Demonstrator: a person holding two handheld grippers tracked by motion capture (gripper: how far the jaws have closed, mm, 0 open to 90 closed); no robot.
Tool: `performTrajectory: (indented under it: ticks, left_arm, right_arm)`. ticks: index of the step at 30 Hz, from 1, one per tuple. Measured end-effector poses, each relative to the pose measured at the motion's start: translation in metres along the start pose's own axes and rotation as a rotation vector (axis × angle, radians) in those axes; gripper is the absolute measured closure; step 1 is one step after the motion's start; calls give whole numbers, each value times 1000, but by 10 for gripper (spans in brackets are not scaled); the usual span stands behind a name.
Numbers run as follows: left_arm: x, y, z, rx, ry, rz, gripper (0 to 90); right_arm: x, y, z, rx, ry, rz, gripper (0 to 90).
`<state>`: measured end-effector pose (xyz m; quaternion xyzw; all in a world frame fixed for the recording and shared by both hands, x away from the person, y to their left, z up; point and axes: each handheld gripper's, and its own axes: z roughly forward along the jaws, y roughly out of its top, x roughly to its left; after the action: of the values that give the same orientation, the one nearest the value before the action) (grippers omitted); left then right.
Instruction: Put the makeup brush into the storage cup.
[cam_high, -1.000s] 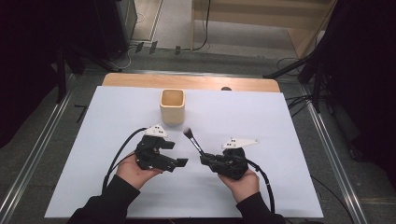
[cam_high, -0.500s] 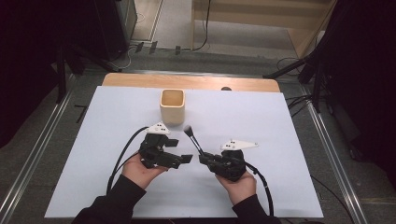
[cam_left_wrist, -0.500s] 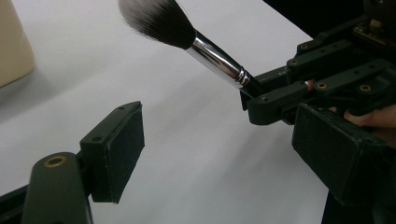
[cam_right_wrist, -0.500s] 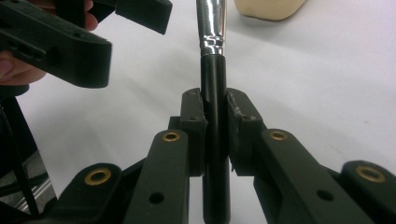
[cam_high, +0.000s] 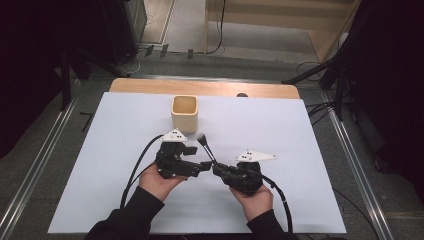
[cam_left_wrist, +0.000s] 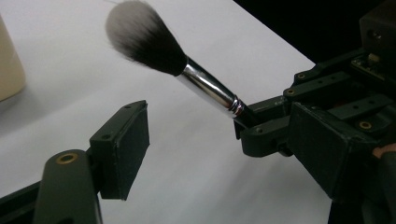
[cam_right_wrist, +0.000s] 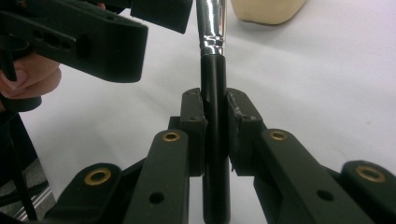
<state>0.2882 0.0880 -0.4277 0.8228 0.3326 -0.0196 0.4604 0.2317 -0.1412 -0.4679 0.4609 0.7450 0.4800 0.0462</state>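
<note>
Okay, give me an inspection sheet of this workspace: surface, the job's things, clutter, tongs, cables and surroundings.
Surface: white table top, wooden strip at its far edge.
Job's things: makeup brush held off the table, bristles toward the cream cup, which stands upright.
Clutter: nothing seen.
Tongs: right tongs shut on the brush's black handle; left tongs open beside the brush, jaws just been closing a little, nothing gripped.
Cables: black cable trails from the left tongs, another from the right.
Surroundings: metal rails, dark stands, floor cables.

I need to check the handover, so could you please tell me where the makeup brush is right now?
In the high view the makeup brush sits mid-table, clamped by its handle in the right tool, bristles angled towards the wooden cup.
</note>
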Motion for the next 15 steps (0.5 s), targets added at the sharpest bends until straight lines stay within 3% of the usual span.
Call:
performTrajectory:
  ticks: [15]
  left_arm:
    - [4,1,8,-63,-63,-113,335]
  right_arm:
    - [3,-2,2,-14,1,-3,793]
